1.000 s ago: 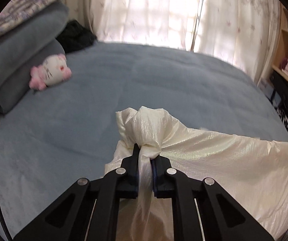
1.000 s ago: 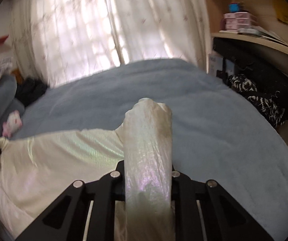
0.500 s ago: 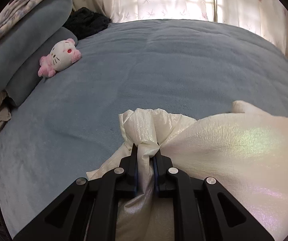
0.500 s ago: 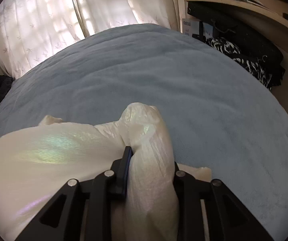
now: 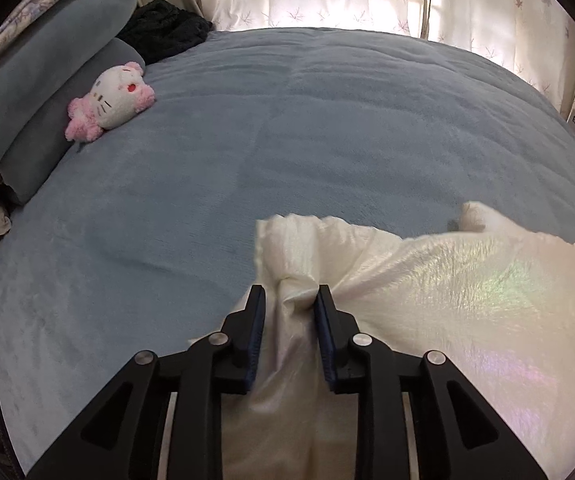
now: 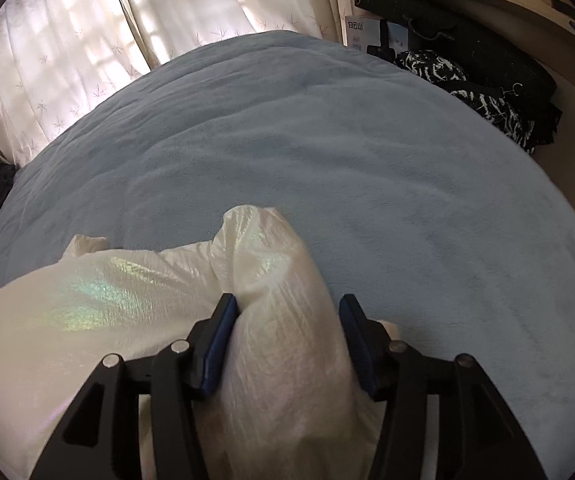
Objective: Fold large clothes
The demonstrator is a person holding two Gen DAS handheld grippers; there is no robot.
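Releasing looks like the step in hand: the cream garment [image 5: 467,280] lies on the bed [image 5: 287,140], w/ both corners set down. Left hand-held gripper [image 5: 289,300] is spread, cloth loose btwn its jaws; right hand-held gripper [image 6: 287,312] likewise parted around a bunched fold. Next move: back out w/o dragging fabric. Garment's near edge is cut off, so overall fold state is unclear.
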